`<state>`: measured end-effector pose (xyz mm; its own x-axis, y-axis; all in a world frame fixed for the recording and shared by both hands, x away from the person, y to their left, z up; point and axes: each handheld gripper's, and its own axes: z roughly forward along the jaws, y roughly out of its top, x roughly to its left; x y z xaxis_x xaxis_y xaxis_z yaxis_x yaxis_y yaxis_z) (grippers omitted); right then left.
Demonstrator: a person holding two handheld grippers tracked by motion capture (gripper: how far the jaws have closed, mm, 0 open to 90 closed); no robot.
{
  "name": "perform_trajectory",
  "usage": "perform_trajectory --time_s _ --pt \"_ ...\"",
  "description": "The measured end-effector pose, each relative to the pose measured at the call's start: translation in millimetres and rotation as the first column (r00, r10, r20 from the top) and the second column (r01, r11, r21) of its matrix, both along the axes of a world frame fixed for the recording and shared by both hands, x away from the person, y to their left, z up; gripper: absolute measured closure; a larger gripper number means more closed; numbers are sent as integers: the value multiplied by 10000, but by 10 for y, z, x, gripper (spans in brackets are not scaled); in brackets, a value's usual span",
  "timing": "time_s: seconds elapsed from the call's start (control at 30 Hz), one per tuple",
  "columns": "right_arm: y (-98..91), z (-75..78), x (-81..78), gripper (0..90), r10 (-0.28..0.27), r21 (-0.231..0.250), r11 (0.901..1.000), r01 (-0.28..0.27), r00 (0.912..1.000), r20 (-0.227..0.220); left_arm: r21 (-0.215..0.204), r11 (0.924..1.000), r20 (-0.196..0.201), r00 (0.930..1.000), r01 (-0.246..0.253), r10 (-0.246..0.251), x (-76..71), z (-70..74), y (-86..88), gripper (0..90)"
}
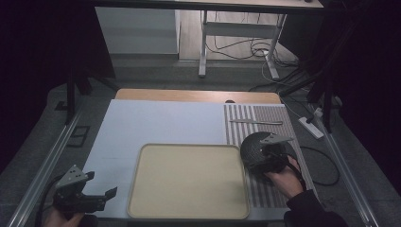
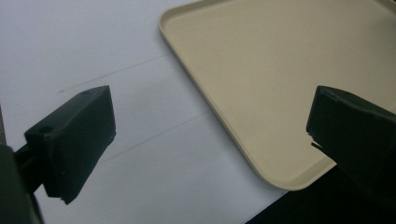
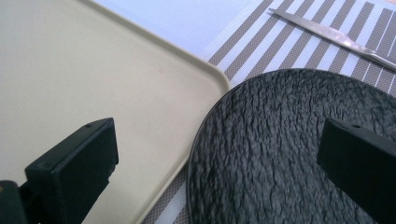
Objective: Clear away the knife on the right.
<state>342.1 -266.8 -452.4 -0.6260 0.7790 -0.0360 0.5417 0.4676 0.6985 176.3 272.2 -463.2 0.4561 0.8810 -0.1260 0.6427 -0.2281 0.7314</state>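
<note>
Right gripper (image 3: 217,163) fingers (image 3: 74,172): spread wide, gripping nothing, one over the tray, one over the plate.
Black plate (image 3: 266,154): on the striped mat (image 1: 272,191), just beside the tray's right edge.
Left gripper (image 1: 97,198) fingers (image 2: 74,140): wide apart, empty, at the tray's near left corner.
Beige tray (image 1: 189,182): flat on the table (image 1: 156,120).
Knife (image 1: 255,122): on the mat beyond the plate.

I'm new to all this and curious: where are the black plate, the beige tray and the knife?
black plate (image 3: 280,149), right gripper view, on its textured face.
beige tray (image 1: 189,182), high view, on its flat floor.
knife (image 1: 255,122), high view, mid-length along it.
</note>
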Motion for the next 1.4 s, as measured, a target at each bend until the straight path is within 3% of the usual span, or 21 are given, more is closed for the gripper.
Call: perform_trajectory --time_s 0.43,0.8,1.0,1.23,1.4 --pt "-26 -25 357 0 -331 -223 9992 333 9994 96 -46 10000 -31 10000 -23 23 2 -1 4 22" --pt "-75 -60 665 0 -857 -193 9962 853 9960 -259 -105 9999 -54 10000 -42 41 6 -3 9 22" --pt "-80 -57 781 0 -762 -381 9964 752 9967 -262 -99 9999 -70 10000 -27 26 7 -4 8 23" --pt "-84 -108 976 0 -1276 -548 9909 1231 9881 -864 -40 10000 -89 10000 26 -26 11 -6 -2 23" --pt "-99 -121 1061 0 -1425 -549 9890 1375 9846 -1017 -16 10000 -106 9999 75 -75 13 -6 -6 23"
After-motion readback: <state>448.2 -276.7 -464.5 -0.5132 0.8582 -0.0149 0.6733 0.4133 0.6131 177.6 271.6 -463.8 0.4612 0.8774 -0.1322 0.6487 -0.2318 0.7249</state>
